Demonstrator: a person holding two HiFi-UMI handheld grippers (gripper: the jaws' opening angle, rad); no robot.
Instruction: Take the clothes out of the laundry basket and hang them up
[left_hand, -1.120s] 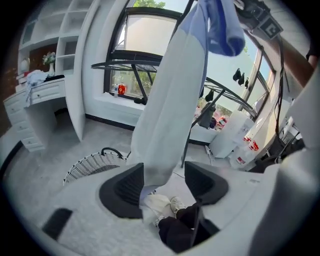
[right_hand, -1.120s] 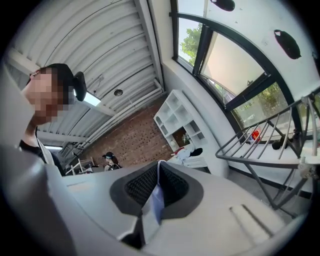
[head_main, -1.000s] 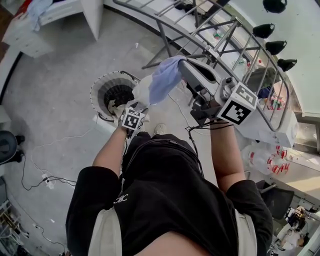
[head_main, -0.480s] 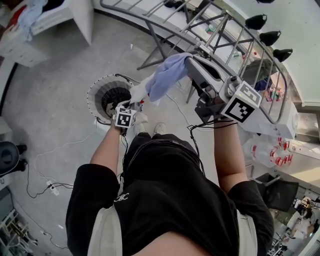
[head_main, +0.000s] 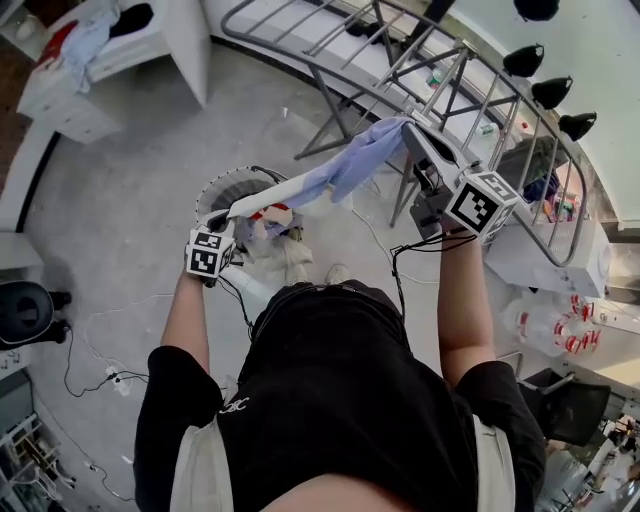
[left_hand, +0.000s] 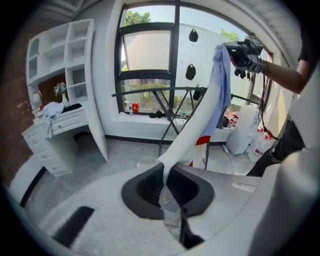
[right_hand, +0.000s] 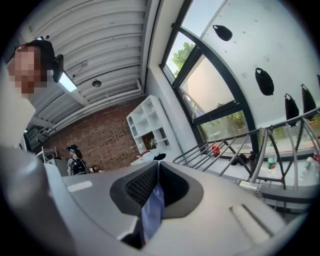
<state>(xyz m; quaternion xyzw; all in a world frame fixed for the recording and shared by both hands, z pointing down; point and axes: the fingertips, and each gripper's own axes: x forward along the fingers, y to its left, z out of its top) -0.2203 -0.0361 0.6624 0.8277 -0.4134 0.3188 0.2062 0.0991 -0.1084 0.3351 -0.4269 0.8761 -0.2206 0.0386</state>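
Note:
A light blue and white garment (head_main: 340, 170) with a red patch hangs stretched between my two grippers. My left gripper (head_main: 232, 213) is shut on its white lower end, above the round white laundry basket (head_main: 214, 189). My right gripper (head_main: 408, 130) is shut on its blue upper end, held up beside the grey drying rack (head_main: 430, 75). In the left gripper view the garment (left_hand: 200, 115) runs from the shut jaws of the left gripper (left_hand: 164, 172) up to the right gripper (left_hand: 245, 52). In the right gripper view blue cloth (right_hand: 152, 210) is pinched in the right gripper (right_hand: 157, 175).
A white dresser (head_main: 120, 50) with clothes on it stands at the far left. Black hooks (head_main: 545, 58) hang on the wall behind the rack. Cables (head_main: 110, 310) trail over the floor, and a black stool (head_main: 25, 310) stands at the left. A person (right_hand: 75, 160) stands by the brick wall.
My left gripper has shut on the garment's lower end, then risen and swung left, away from the basket. The garment is now pulled out long. My right gripper has moved toward the rack.

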